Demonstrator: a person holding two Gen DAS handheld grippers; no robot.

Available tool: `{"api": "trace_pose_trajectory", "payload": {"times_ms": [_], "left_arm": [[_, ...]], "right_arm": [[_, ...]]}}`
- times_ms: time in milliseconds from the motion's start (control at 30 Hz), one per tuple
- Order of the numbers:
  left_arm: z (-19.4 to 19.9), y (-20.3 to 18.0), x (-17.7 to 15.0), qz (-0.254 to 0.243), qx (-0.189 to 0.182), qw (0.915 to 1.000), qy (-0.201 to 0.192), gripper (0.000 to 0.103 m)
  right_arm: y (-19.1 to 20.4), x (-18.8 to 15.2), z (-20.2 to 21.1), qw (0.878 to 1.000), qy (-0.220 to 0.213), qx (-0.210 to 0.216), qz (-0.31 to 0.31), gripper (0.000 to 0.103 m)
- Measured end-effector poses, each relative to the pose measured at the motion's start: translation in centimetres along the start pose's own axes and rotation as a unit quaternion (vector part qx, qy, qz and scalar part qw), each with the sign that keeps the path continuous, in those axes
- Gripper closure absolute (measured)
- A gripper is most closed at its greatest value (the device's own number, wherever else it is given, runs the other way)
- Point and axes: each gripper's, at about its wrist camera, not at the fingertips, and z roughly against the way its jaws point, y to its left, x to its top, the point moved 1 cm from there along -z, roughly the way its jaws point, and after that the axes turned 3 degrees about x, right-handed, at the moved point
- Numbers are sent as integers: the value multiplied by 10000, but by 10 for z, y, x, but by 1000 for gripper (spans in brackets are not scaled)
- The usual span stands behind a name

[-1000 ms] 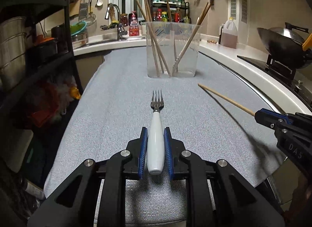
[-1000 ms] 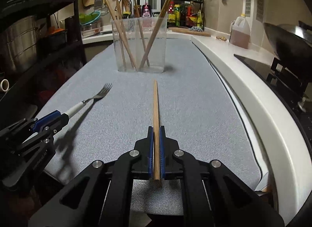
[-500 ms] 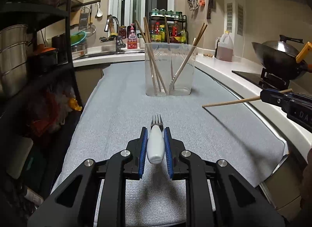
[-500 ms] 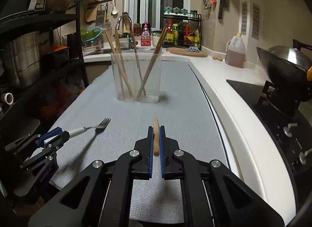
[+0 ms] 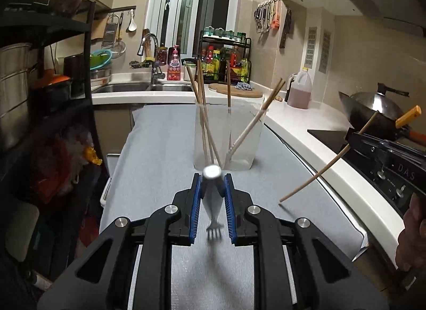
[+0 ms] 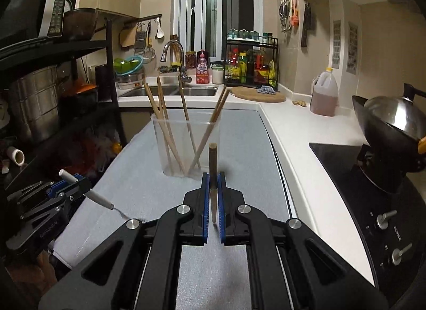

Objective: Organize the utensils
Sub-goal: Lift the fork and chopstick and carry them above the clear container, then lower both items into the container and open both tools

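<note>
Gripping the fork [image 5: 212, 198] by its white handle, the left tongs [image 5: 212, 203] are clenched on it with the tines hanging down just above the grey mat [image 5: 159, 150] that covers the surface. The handle's butt end points up toward the camera, blurred, so its finish is hard to judge. It looks smooth and tapered, so it may slide between the blue pads; a hold at the thicker upper part seems safest. The fork is likely stiff and light, heaviest at the metal head.

The right tongs [image 6: 213, 198] are clenched on a single wooden chopstick [image 6: 213, 176], held near upright with its thin tip hanging below the pads. It is probably light, rigid and a little grippy, though it could pivot in so narrow a pinch. In the left view the same stick slants down from the right tongs, whose fingertips are hidden there behind their own body.

Farther ahead on the mat stands the clear holder [image 6: 186, 147], well apart from both tongs, with about five chopsticks [image 6: 166, 129] leaning inside. It seems to have two compartments, but the transparent walls make any divider hard to read. The holder looks light and could tip if struck at the rim.
</note>
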Motion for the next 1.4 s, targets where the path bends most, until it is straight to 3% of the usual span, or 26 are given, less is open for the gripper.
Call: {"api": "trace_pose_trajectory", "payload": {"times_ms": [433,633,900,1067,1200,1400], "left_arm": [[-10,0,57,19,-10,9990,453,86],[-19,3,94,2,-201,9981,578,86],[-27,3,183,-70,-439,9990,37,86],[-57,-2,216,89,-549,9983,-193,86],[-94,-7,219,55,-550,9984,-96,86],[-151,-9,193,-74,-453,9983,352,86]], "right_arm": [[18,52,-5,9987,255,425,118,97],[20,84,-10,9969,328,717,63,97],[14,152,-20,9966,-83,807,151,97],[1,185,-40,9967,-267,757,82,97],[-5,187,-67,9972,-192,709,107,97],[-11,165,-116,9973,216,698,50,97]]}}
